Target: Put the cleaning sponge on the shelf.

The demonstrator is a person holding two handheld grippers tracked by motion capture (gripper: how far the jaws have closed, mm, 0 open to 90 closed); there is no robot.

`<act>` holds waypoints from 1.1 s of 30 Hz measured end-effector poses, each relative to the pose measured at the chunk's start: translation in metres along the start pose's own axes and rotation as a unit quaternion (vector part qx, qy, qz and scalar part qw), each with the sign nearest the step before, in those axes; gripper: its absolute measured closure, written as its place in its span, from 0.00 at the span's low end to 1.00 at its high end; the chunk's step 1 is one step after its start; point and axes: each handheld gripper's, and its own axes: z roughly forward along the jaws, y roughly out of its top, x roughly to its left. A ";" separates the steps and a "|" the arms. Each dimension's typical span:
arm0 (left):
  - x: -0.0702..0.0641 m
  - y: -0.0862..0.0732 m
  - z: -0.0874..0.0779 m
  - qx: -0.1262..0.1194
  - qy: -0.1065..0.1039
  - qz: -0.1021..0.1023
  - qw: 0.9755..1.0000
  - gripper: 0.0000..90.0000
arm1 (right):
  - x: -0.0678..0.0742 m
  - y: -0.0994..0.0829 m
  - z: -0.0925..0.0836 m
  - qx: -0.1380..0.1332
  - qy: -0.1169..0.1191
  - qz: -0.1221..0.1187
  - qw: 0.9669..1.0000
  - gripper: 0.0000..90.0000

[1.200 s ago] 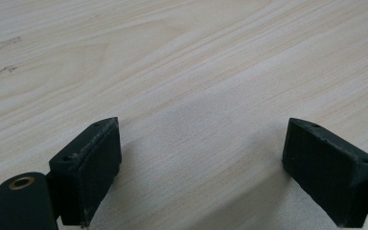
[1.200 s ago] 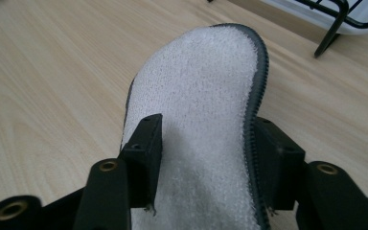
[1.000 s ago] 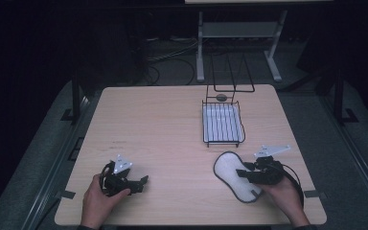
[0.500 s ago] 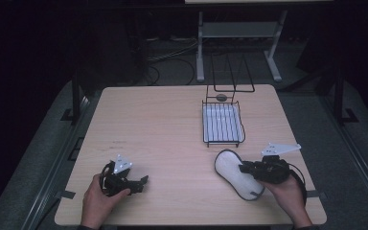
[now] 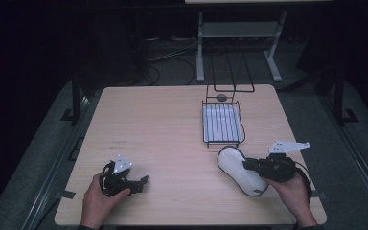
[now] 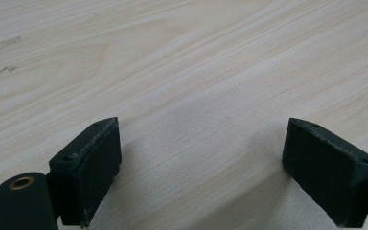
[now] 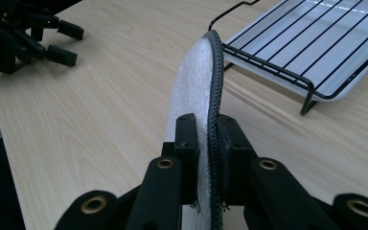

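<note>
Here, my right gripper (image 7: 206, 143): fingers (image 7: 186, 139) have just been closing, now clamped on white insole (image 7: 194, 81), dark-edged, held on edge just above table (image 5: 172, 124); long axis runs straight out from fingers toward wire rack (image 5: 223, 123), which lies just beyond insole's far tip; right hand (image 5: 294, 191) clearly nearer rack; left gripper (image 6: 201, 158) fingers wide apart, nothing between, low over bare table; no readable writing or brand.

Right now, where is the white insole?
In the high view the white insole is at the table's near right, clamped in the right gripper, just in front of the wire rack.
</note>
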 end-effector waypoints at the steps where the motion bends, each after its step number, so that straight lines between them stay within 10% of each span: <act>1: 0.000 0.000 0.000 0.000 0.000 0.000 1.000 0.14 | 0.000 0.001 -0.001 0.000 0.000 0.000 1.000 0.89; 33: 0.000 0.000 0.000 0.000 0.000 -0.002 1.000 0.14 | -0.021 0.029 -0.021 -0.051 -0.014 0.001 0.999 0.90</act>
